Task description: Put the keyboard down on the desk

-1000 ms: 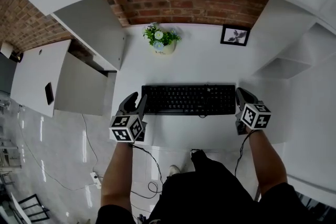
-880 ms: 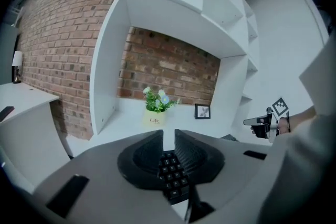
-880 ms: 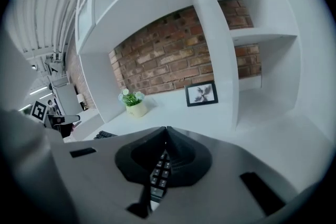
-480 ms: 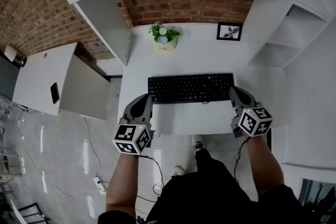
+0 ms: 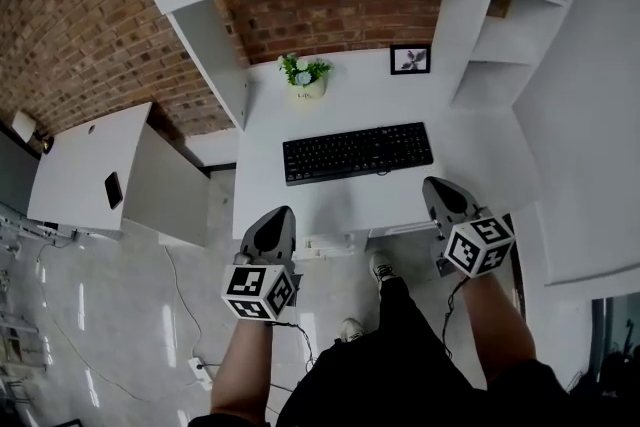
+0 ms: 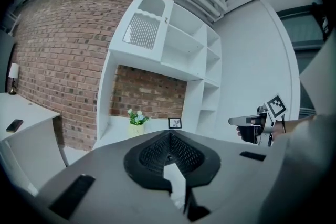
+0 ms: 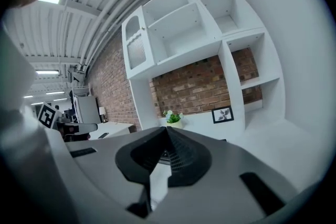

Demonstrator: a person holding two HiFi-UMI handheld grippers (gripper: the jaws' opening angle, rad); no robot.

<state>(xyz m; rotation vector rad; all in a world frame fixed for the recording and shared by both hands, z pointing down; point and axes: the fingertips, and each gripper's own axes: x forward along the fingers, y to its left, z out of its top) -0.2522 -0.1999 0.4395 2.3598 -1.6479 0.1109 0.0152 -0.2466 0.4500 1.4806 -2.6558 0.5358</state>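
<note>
**Keyboard at rest on desk: both grippers empty**

1. Left gripper (image 5: 282, 212): I read its fingers as clenched tip to tip with nothing between them. It hangs just off the front edge of the desk (image 5: 330, 205), toward the front-left corner, and is not touching the keyboard (image 5: 358, 153).

2. Keyboard: it lies flat on the desk, about midway between the left and right edges. It sits slightly askew, with its right end nearer the back edge. It is well apart from the plant pot (image 5: 305, 85) and the picture frame (image 5: 410, 60) along the back edge. I judge the set-down complete.

3. Handling, should I need to lift it again: I expect a light, stiff plastic slab that is long and thin, with smooth casing that may slip. The keys give under pressure, so I would not pinch across them. I would take one short end in each gripper and keep it level so it cannot pivot.

4. Right gripper (image 5: 433, 185): its fingers are clenched on nothing. It hangs off the front edge near the front-right corner, clear of the keyboard.
</note>
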